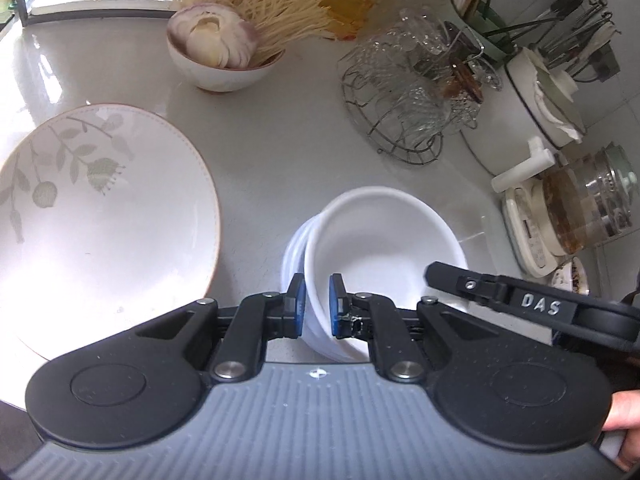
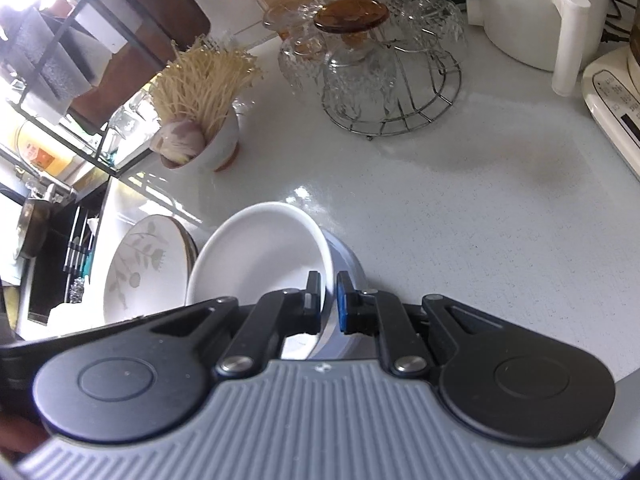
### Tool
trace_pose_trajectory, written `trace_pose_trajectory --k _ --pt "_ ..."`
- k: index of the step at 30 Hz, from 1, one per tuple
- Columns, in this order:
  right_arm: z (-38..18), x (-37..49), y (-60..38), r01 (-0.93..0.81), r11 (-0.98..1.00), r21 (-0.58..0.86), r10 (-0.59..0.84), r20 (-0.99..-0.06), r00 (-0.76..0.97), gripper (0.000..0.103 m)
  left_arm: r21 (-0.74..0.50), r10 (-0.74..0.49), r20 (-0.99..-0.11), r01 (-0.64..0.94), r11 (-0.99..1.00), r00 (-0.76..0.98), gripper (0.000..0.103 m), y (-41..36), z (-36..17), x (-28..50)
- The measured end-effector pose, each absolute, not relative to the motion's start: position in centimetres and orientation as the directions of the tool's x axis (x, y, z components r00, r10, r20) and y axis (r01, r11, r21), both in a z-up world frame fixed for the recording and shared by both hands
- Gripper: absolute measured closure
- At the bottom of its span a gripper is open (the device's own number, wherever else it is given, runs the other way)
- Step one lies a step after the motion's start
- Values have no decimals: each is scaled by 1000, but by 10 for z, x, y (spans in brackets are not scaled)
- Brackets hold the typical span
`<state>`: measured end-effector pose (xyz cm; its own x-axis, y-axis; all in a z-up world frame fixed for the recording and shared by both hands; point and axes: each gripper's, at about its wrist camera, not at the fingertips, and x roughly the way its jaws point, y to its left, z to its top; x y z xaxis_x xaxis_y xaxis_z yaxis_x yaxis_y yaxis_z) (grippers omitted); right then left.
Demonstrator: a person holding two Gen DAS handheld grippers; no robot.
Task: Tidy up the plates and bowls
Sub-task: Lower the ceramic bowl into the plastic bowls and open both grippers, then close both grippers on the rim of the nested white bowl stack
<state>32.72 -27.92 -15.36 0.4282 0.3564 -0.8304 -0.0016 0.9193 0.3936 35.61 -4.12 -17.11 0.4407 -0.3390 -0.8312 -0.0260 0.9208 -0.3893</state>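
Note:
A stack of white bowls [image 1: 380, 240] sits on the pale counter, with the top bowl tilted in the ones below. My left gripper [image 1: 318, 306] is shut on the near left rim of the top bowl. My right gripper [image 2: 329, 300] is shut on the right rim of the same white bowl [image 2: 256, 256]; its black body [image 1: 520, 300] shows in the left wrist view. A large leaf-patterned plate [image 1: 100, 216] lies left of the bowls; it also shows in the right wrist view [image 2: 144, 264].
A bowl with sliced onion and dry noodles [image 1: 220, 52] stands behind. A wire rack of glass cups [image 1: 416, 96] stands at the back right, beside a white pot [image 1: 536, 108] and a glass kettle [image 1: 588, 204]. A metal shelf [image 2: 64, 60] is at the left.

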Motion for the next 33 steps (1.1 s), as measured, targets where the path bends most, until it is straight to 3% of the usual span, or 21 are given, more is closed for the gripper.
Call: trace_pose_trajectory --k 4,8,13,33 --pt "-148 327 -289 16 903 429 381 -817 432 84 -410 -328 -829 -92 908 452 90 -23 -165 356" --pt "-143 327 -296 33 897 441 382 -810 445 64 -409 -315 -830 -117 905 461 88 -15 -159 356" --pt "-146 332 -300 54 894 444 384 -822 420 63 -409 -326 -829 -94 908 455 64 -24 -159 359" --pt "-186 335 -304 36 901 433 400 -858 323 63 -402 -326 -867 -141 905 377 62 -39 -192 368"
